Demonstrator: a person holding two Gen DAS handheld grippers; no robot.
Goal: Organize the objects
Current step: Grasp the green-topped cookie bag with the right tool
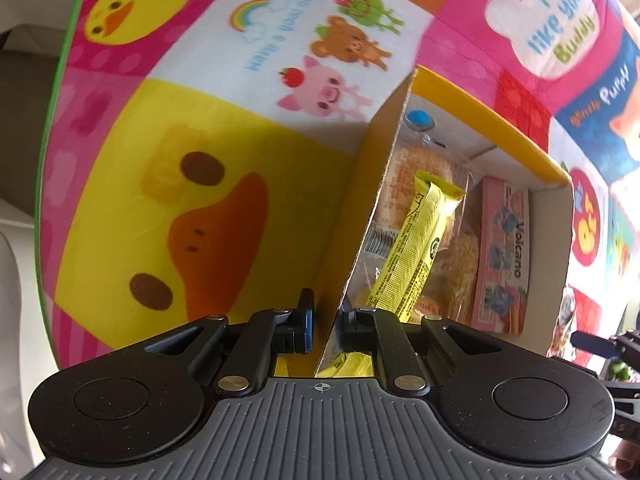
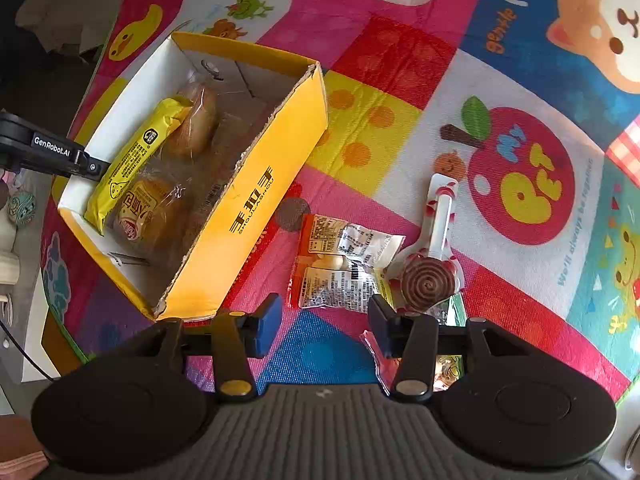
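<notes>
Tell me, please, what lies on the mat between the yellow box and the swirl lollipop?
In the right wrist view, an orange-and-clear snack packet lies between the yellow box and the swirl lollipop.

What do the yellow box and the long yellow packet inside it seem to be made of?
The yellow box looks like corrugated cardboard with a smooth printed yellow outside and a plain white inside: its cut top edge is ragged and fluted. The long yellow packet looks like thin plastic film, slightly glossy, with a crimped flat seal at its end.
</notes>
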